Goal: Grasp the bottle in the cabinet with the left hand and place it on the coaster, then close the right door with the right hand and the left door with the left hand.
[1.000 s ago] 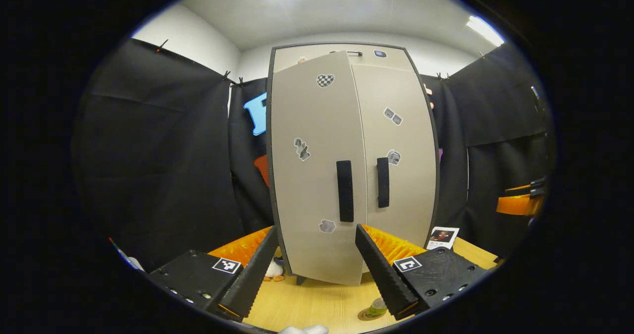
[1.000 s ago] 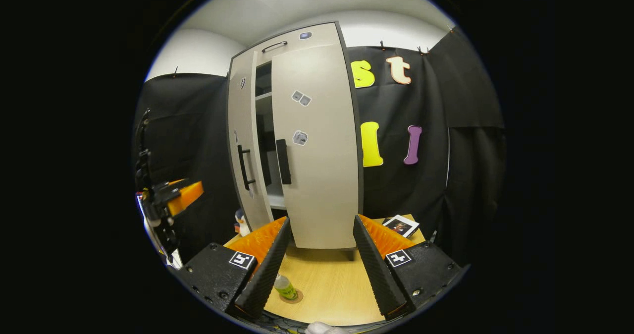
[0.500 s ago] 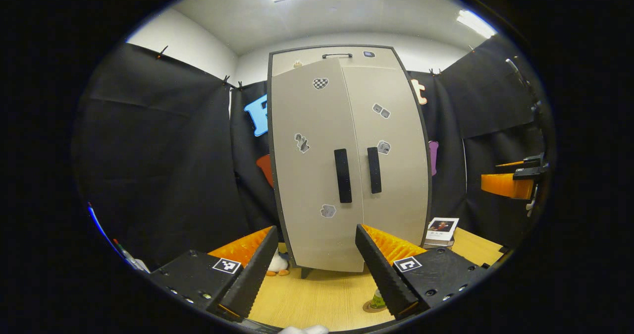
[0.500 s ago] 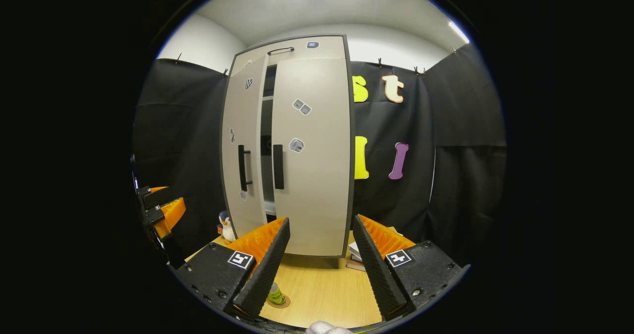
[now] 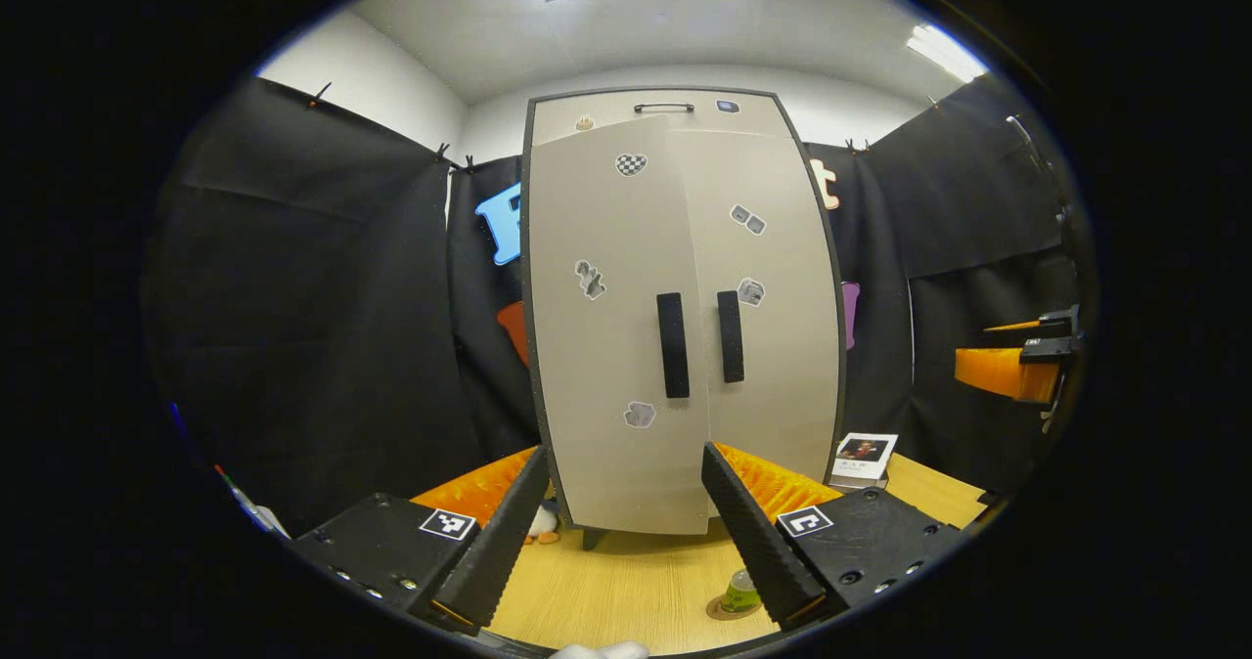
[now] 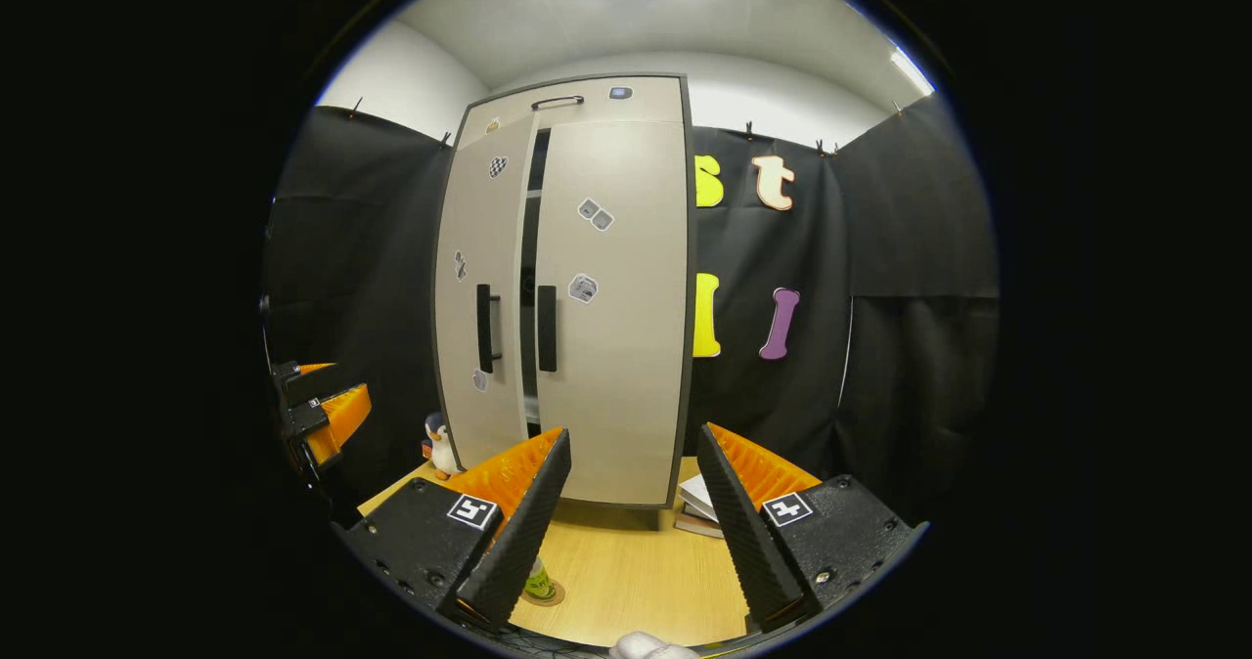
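Both my claws stand wide open, holding and touching nothing: my left gripper [image 5: 618, 532] and my right gripper [image 6: 631, 522]. The small green bottle [image 5: 741, 593] sits on the round brown coaster [image 5: 724, 609] on the pale wooden table [image 5: 626, 591]. The tall grey cabinet's right door [image 6: 611, 307] looks shut; my right gripper view shows a dark gap beside the left door [image 6: 484, 287].

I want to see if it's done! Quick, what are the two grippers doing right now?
Left gripper: open, holding nothing, facing the cabinet.
Right gripper: open, holding nothing too.
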Motion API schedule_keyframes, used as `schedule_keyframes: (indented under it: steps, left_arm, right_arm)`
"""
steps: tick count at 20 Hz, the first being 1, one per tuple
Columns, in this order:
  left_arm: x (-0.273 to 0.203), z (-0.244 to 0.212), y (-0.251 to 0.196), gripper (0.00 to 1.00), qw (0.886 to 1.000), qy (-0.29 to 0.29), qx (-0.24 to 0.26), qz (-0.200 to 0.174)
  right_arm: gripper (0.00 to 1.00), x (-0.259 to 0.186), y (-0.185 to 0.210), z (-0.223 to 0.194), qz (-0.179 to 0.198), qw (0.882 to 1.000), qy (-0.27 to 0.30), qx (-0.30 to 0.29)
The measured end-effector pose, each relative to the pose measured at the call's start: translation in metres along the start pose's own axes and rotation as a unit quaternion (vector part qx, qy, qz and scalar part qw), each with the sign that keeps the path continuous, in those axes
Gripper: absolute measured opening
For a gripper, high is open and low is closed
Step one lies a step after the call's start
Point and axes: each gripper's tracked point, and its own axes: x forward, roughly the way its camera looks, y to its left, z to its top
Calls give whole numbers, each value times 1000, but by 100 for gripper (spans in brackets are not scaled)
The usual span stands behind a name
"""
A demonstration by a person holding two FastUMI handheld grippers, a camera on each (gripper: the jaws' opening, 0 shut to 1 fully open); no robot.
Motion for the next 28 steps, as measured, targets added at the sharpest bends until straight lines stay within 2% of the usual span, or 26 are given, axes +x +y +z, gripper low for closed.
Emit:
schedule_keyframes:
  steps: [12, 28]
  left_arm:
    - [3, 0, -6, 96, 1000, 7, -2, -10]
    - [18, 3, -12, 96, 1000, 3, -14, -21]
  right_arm:
    - [81, -1, -2, 5, 0, 1000, -9, 11]
    - [81, 7, -6, 7, 0, 1000, -15, -3]
